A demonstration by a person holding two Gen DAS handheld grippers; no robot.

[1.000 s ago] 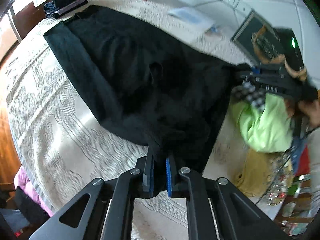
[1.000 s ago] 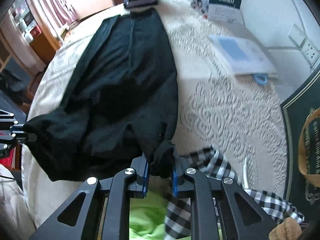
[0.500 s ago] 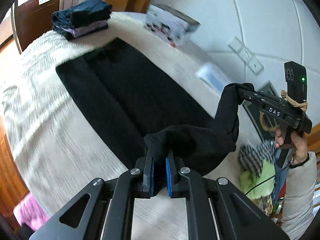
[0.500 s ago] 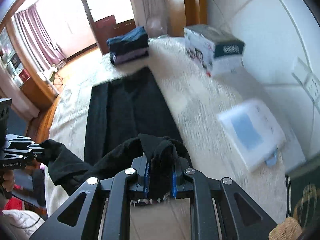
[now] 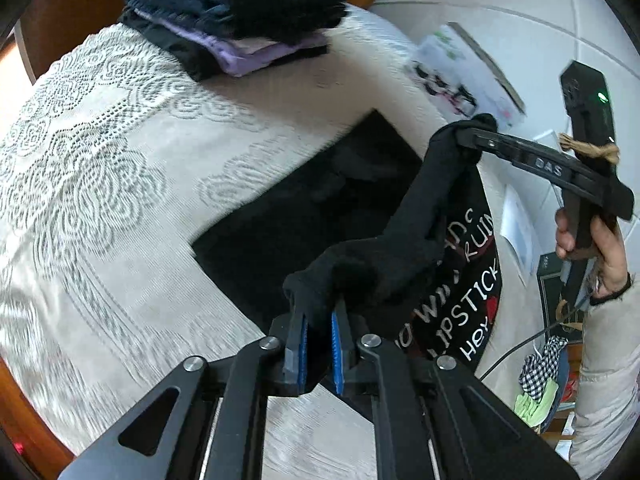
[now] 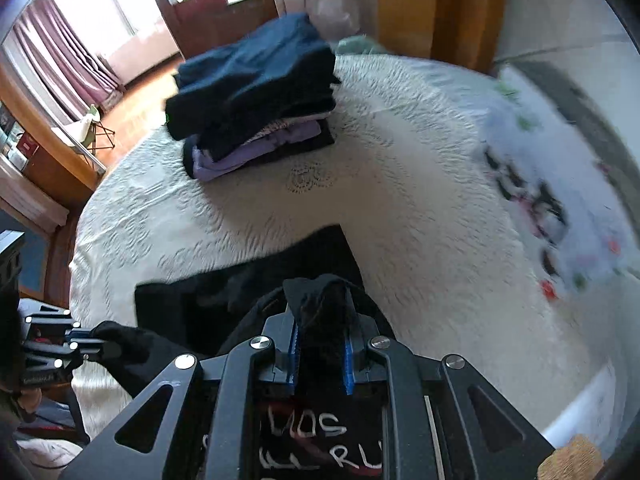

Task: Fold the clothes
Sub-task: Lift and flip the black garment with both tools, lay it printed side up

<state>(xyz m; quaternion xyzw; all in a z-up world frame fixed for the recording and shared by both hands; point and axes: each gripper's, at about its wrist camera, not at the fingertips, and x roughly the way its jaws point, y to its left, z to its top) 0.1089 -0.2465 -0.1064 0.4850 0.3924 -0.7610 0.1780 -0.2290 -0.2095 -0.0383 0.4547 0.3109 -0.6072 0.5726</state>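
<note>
Left wrist view: my left gripper (image 5: 318, 330) pinches the black shirt (image 5: 320, 220) at lower centre, its end raised over the half on the table (image 5: 100, 160). Right wrist view: my right gripper (image 6: 320, 354) clamps another bunch; a folded stack (image 6: 256, 92) waits upper centre. This fold is unfinished, I judge.

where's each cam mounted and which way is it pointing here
Left wrist: on the left gripper, looking steeply down along its fingers at the black garment on the lace tablecloth; the right gripper and the hand holding it show.
Right wrist: on the right gripper, looking down toward the folded stack; the left gripper shows at left.
Shared: garment, tablecloth, folded stack.
</note>
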